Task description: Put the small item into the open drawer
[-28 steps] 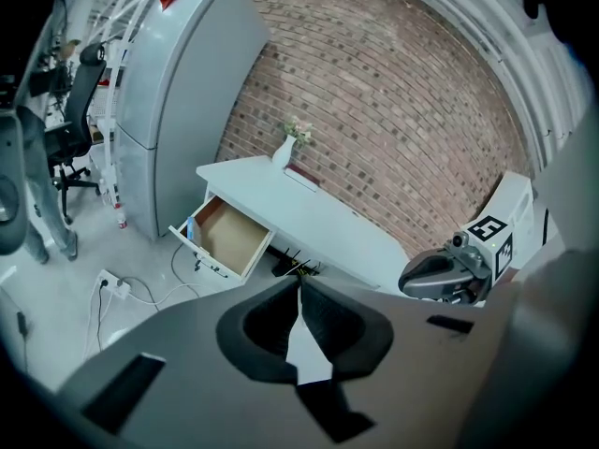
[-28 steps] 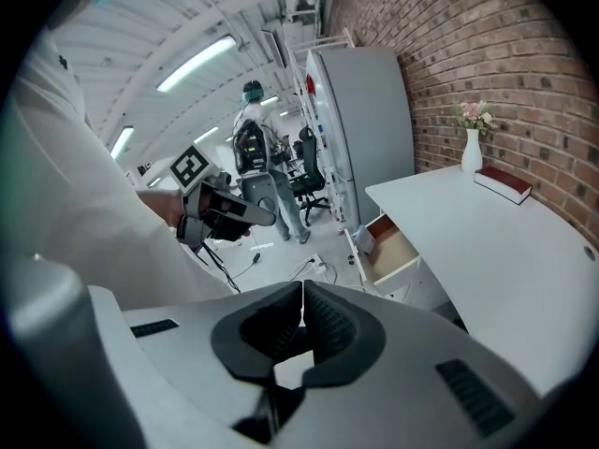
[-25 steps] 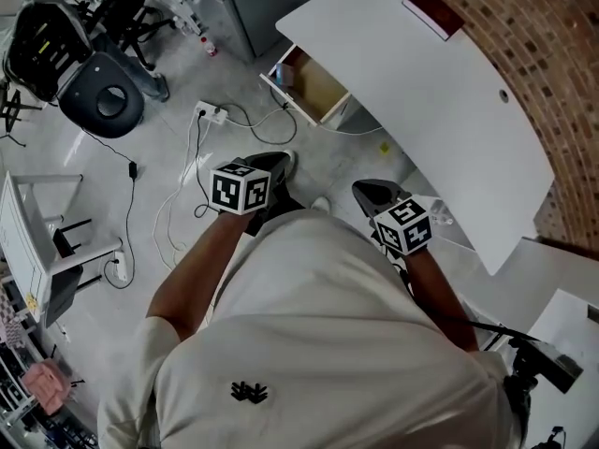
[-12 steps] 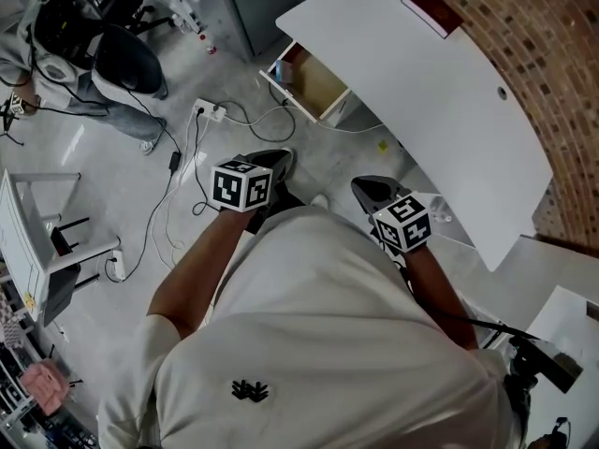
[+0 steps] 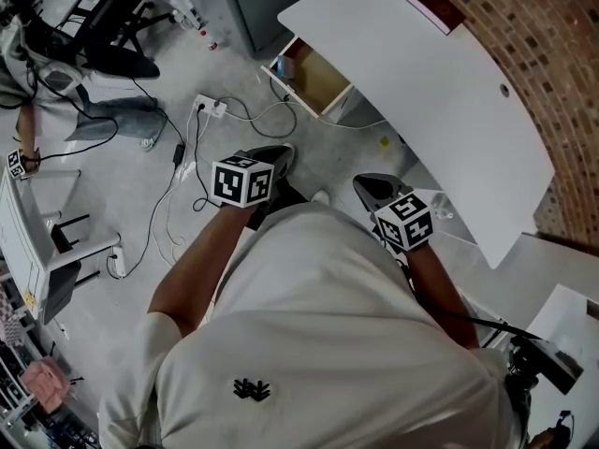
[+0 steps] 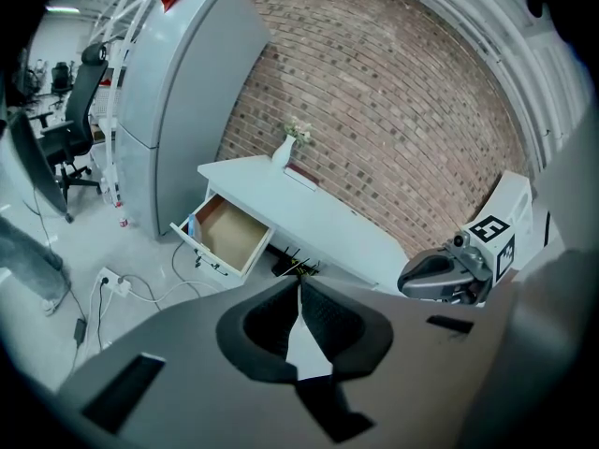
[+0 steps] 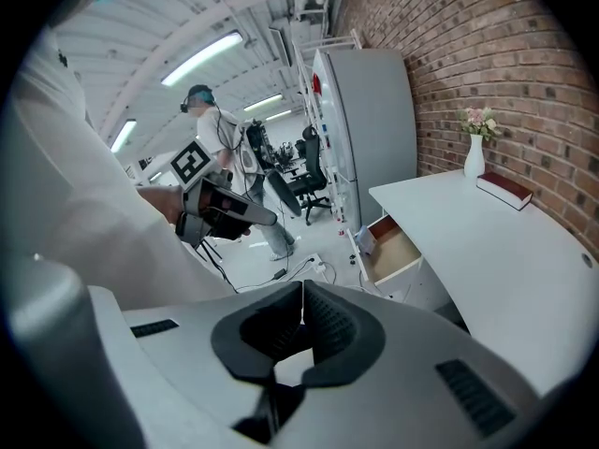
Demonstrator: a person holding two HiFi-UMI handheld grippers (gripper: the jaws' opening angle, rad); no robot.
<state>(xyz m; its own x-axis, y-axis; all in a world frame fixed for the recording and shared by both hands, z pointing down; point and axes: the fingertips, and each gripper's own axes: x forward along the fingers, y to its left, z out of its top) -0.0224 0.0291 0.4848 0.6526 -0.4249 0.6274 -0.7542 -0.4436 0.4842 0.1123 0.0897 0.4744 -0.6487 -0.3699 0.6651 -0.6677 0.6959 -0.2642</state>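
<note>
Small bluish item (image 5: 285,69) sits in a front corner of the open drawer (image 5: 323,84), well apart from the left gripper (image 5: 284,154) and right gripper (image 5: 361,184), both closed and empty.

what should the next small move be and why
Probably open the right gripper to ready a grasp: it and the left gripper are both shut on nothing, held close to the person's body and well apart from the open drawer.
</note>
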